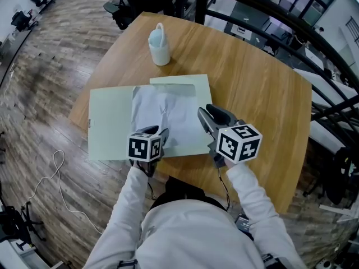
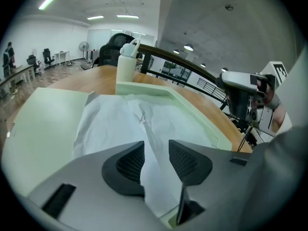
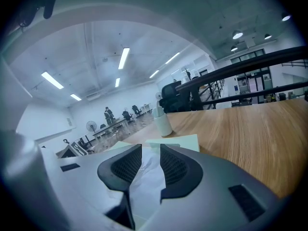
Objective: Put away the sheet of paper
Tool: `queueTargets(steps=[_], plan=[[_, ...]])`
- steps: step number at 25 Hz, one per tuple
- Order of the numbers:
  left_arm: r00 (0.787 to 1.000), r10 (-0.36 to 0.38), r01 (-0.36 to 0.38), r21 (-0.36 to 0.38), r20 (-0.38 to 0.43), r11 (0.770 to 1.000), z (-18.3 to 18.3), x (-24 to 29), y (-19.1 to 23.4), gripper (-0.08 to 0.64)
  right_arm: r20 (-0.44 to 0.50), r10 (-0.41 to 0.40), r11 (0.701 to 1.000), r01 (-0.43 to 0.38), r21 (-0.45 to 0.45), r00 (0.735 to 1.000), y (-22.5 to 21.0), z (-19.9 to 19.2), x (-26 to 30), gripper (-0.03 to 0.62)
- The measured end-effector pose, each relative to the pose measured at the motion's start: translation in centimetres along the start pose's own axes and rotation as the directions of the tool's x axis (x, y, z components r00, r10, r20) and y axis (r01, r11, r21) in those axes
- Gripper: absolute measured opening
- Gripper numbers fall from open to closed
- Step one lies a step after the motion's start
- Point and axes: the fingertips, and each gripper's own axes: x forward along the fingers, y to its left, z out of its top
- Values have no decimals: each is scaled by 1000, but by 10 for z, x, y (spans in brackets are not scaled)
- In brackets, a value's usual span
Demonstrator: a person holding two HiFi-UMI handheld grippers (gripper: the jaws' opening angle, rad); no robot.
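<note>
My left gripper [image 2: 156, 153] stands wide open at the near edge of the sheet of paper [image 1: 168, 114] and holds nothing. A raised crease of the sheet runs up through the gap between its jaws, but neither pad presses on it. My right gripper [image 3: 151, 161] has its jaws part-way apart and also looks empty to me. The sheet's right-hand part shows through the gap, and the pads stand clear of it.

The sheet lies crumpled just ahead of the 2 grippers, on the right half of an open pale green folder [image 1: 109, 125]. The folder's other leaf lies flat, out to the left of the left gripper. A bottle [image 1: 159, 45] stands well beyond both grippers on the table [image 1: 252, 77], just past the folder's far edge.

Since the sheet already rests inside the folder, I judge the step in hand to be shutting the folder over it. To do that well:

- **Back out:** I would draw the left gripper back off the crease without dragging the paper.
- **Grip the leaf:** I would then swing it out to the free leaf's outer edge and come in low, so the jaws take only that 1 leaf.
- **Hold the sheet:** The right gripper should rest lightly on the sheet near its right edge to stop it sliding, and lift clear just before the leaf comes down.
- **Fold slowly:** A slow fold matters, because the crumpled sheet sits proud and could catch on the leaf or be pushed out past the near edge.
</note>
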Motion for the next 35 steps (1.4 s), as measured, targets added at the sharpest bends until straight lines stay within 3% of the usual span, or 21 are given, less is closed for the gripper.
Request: queueTargets(steps=[10, 18, 28, 35], plan=[[987, 85, -91, 43, 136, 995, 30, -24, -3, 138, 4, 27, 999, -27, -19, 1000, 4, -5, -13, 143], [949, 127, -155, 76, 290, 985, 61, -54, -16, 94, 10, 51, 998, -50, -34, 999, 8, -4, -22, 143], [853, 196, -277, 102, 484, 955, 85, -104, -36, 31, 34, 55, 996, -53, -72, 998, 9, -2, -44, 143], [759, 185, -334, 131, 624, 933, 94, -139, -64, 18, 87, 26, 996, -18, -92, 996, 1, 5, -70, 116]])
